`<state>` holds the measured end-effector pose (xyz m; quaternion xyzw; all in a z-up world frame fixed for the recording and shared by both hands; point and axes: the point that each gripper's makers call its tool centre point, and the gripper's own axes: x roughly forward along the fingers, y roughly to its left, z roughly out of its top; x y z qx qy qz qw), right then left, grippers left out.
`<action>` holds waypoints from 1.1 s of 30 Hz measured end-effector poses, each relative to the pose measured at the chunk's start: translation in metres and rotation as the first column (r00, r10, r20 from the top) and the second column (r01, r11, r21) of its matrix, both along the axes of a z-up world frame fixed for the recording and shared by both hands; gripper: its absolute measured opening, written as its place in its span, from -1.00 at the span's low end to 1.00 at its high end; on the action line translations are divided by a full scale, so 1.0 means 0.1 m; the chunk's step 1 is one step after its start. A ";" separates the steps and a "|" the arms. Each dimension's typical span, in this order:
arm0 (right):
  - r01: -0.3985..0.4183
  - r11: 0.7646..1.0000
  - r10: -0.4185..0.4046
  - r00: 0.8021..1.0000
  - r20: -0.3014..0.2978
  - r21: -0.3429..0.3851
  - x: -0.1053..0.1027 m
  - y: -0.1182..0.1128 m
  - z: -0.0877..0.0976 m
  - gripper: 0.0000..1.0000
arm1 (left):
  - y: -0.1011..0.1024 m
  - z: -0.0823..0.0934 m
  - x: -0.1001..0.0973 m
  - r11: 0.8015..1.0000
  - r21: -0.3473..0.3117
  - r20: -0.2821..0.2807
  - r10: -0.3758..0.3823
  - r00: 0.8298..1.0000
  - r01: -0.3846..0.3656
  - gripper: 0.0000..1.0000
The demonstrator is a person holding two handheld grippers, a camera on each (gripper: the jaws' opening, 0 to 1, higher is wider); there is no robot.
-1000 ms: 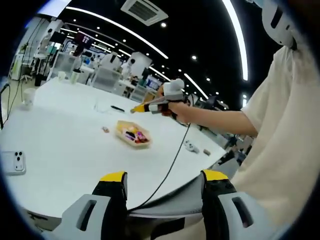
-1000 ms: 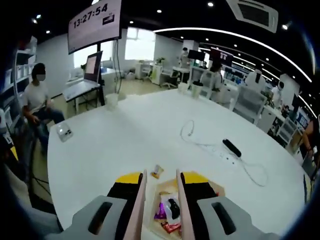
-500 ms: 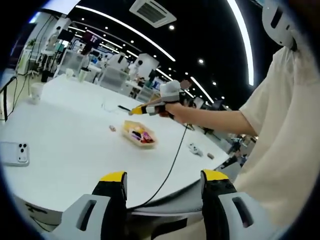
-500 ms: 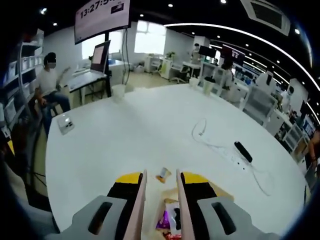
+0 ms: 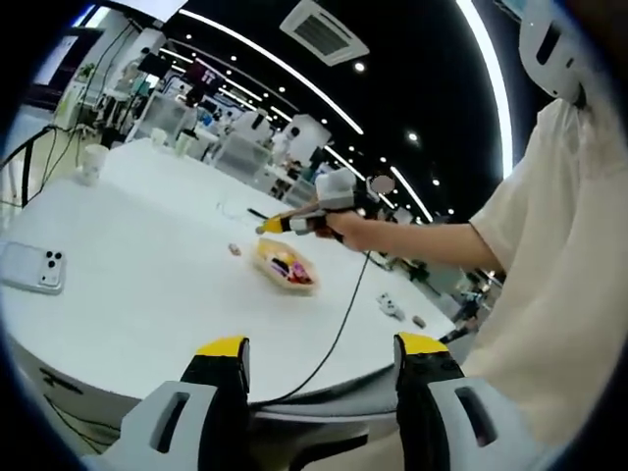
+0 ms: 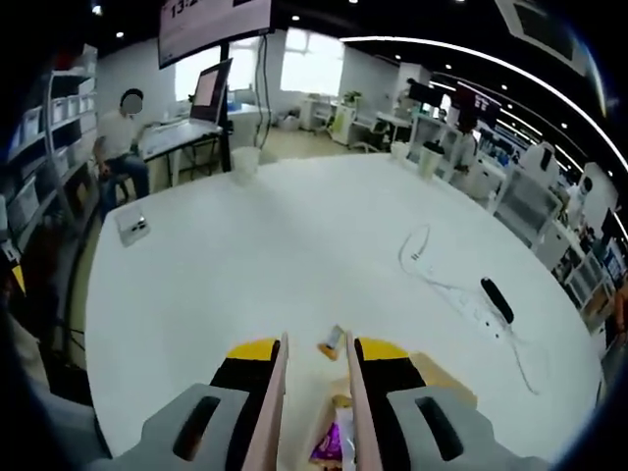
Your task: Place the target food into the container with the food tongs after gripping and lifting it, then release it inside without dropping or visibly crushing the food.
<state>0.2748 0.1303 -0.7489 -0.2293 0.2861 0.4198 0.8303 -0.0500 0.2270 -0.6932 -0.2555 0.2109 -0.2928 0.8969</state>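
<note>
The container (image 5: 286,270), a shallow pale tray, lay on the white table (image 5: 137,304) well ahead of the left gripper (image 5: 319,392) and directly under the right gripper (image 6: 314,392), and it held several bright wrapped pieces, purple and red among them. One small wrapped food piece (image 6: 331,341) sat on the table just beyond the right gripper's tips, outside the tray and close to its far edge; in the left gripper view the same piece (image 5: 234,249) lay just beside the tray. The right gripper clasped the food tongs (image 6: 314,412), whose two pale arms ran forward between its jaws with a narrow gap; whether they pinched anything could not be told. The left gripper stood wide apart, holding nothing, back at the near table edge. Ahead of the right gripper the tabletop lay broad and bare out to a cable (image 6: 432,275) and a dark remote-like object (image 6: 496,299); a phone (image 5: 34,267) lay far left of the left gripper.
</note>
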 end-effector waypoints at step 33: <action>-0.066 0.995 0.062 0.997 -0.051 -0.071 0.27 0.20 -0.31 -0.41 | 0.21 -0.25 -0.04 0.996 -0.029 -0.050 0.083 0.995 -0.085 0.17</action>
